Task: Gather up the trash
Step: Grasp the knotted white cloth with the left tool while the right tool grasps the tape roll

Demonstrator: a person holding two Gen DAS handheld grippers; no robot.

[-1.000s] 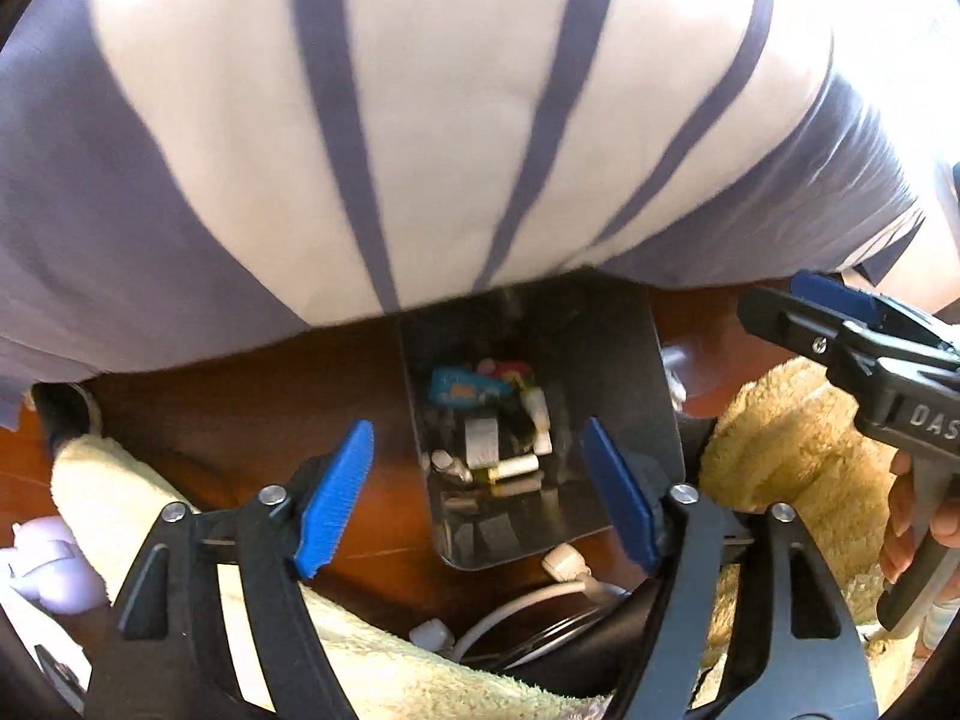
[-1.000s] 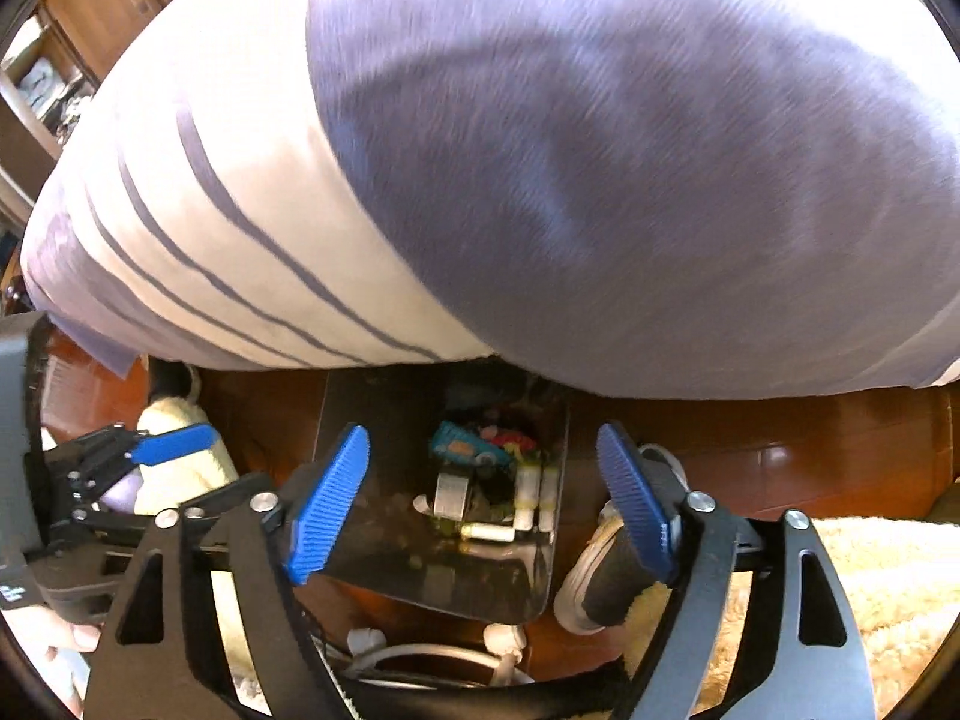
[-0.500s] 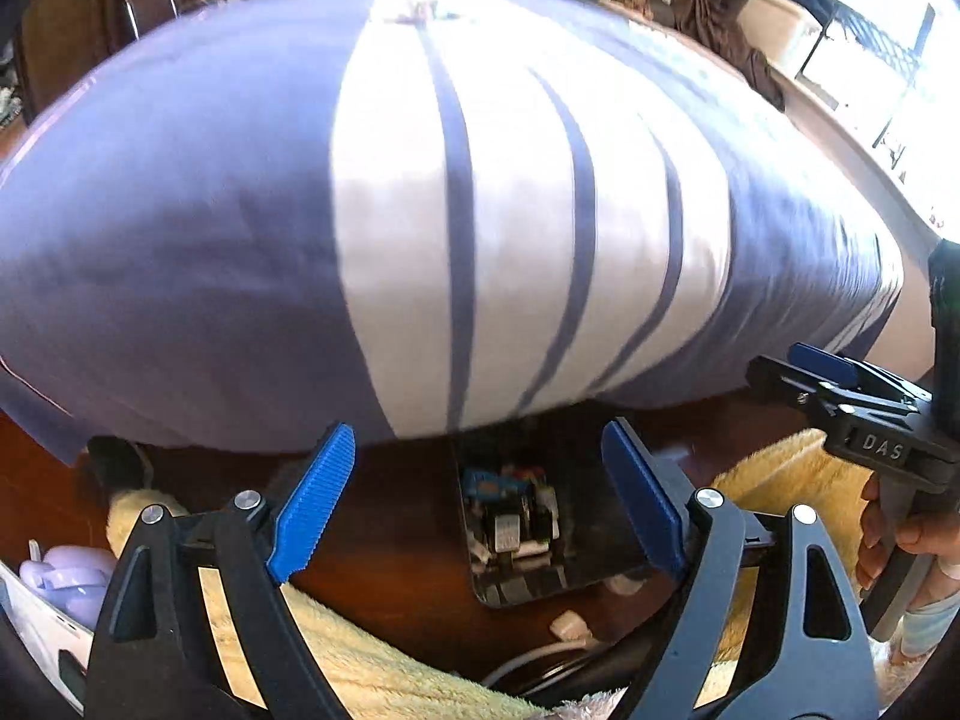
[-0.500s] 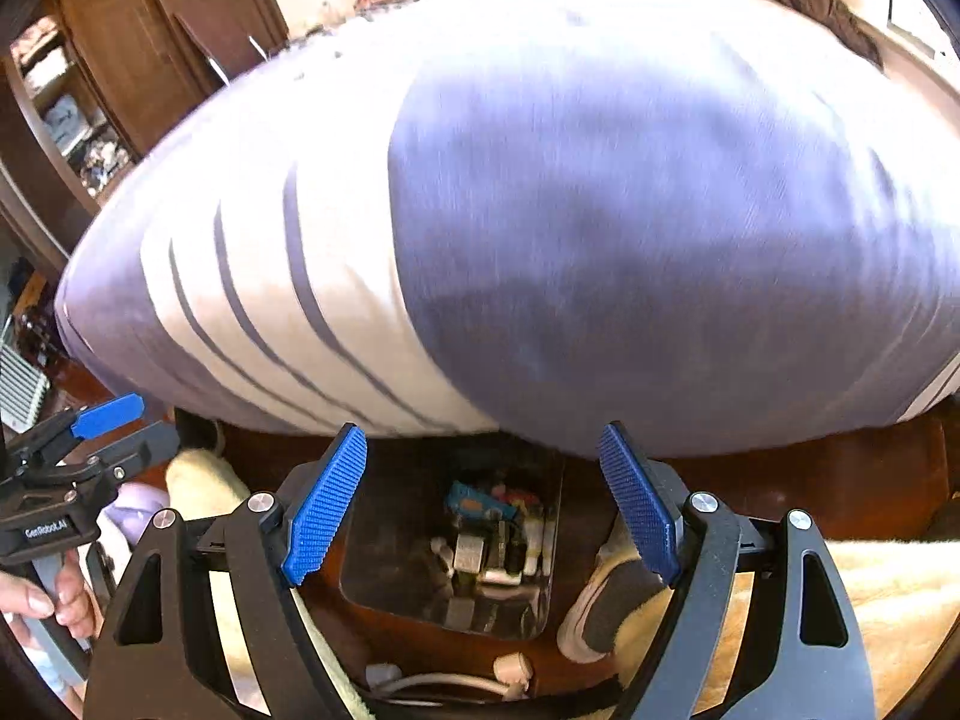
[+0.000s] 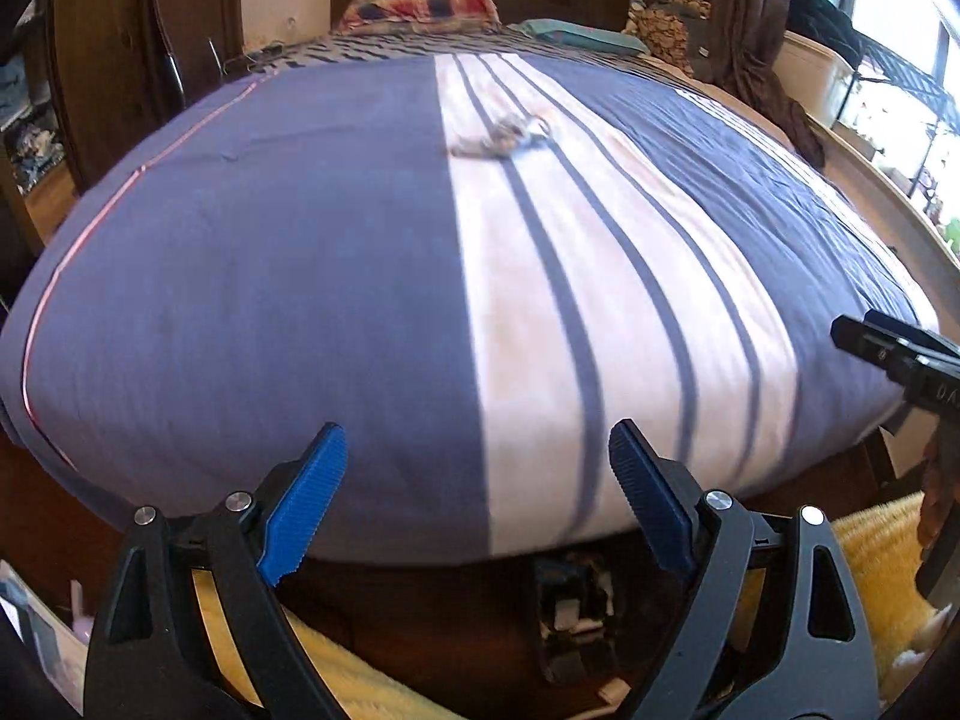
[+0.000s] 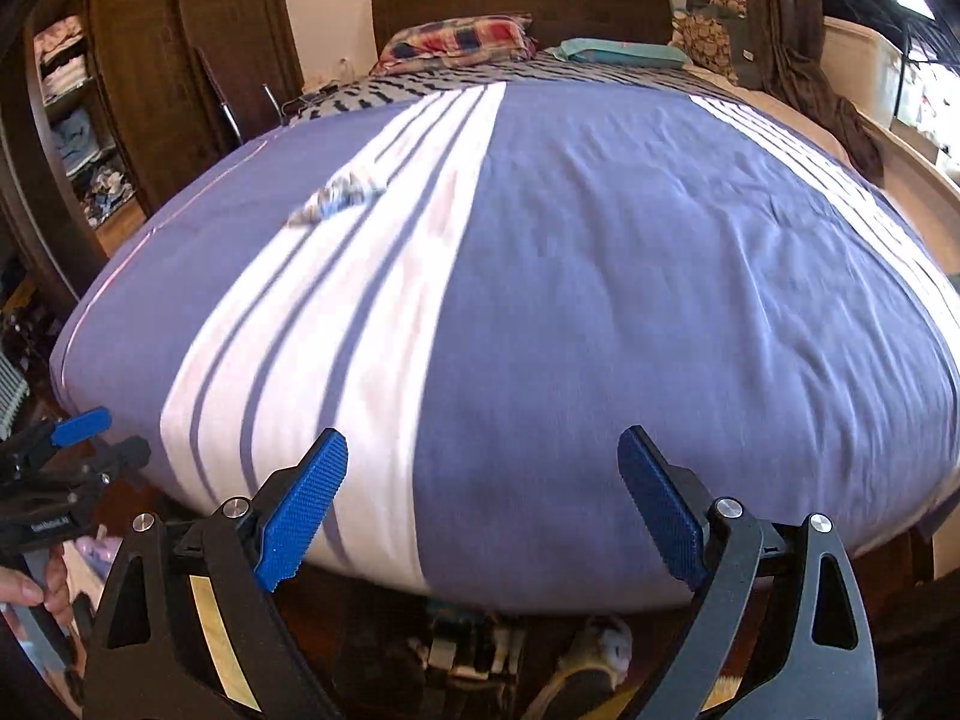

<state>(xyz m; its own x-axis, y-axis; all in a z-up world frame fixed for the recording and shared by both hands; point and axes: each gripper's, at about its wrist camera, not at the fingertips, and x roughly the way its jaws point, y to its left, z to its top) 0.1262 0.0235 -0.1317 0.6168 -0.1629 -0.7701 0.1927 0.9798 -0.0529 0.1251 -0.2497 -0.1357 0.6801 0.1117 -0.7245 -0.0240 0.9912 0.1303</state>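
A crumpled grey-blue wrapper (image 5: pixel 503 135) lies on the white stripe of the bed cover, far from both grippers; it also shows in the right wrist view (image 6: pixel 339 195). A dark bin holding several pieces of trash (image 5: pixel 573 612) stands on the floor under the bed's foot, also in the right wrist view (image 6: pixel 468 642). My left gripper (image 5: pixel 477 462) is open and empty above the bed's near edge. My right gripper (image 6: pixel 483 468) is open and empty beside it.
A purple-and-white striped duvet (image 5: pixel 300 300) covers the bed. Pillows (image 6: pixel 459 39) and a dark headboard stand at the far end. A wardrobe (image 6: pixel 120 90) is on the left, a window shelf on the right. Yellow fluffy rug (image 5: pixel 876 564) and a shoe (image 6: pixel 594 666) lie on the floor.
Both grippers have lifted and tilted up from the bin on the floor to look across the bed top. The wrapper has come into view. Both stay open.
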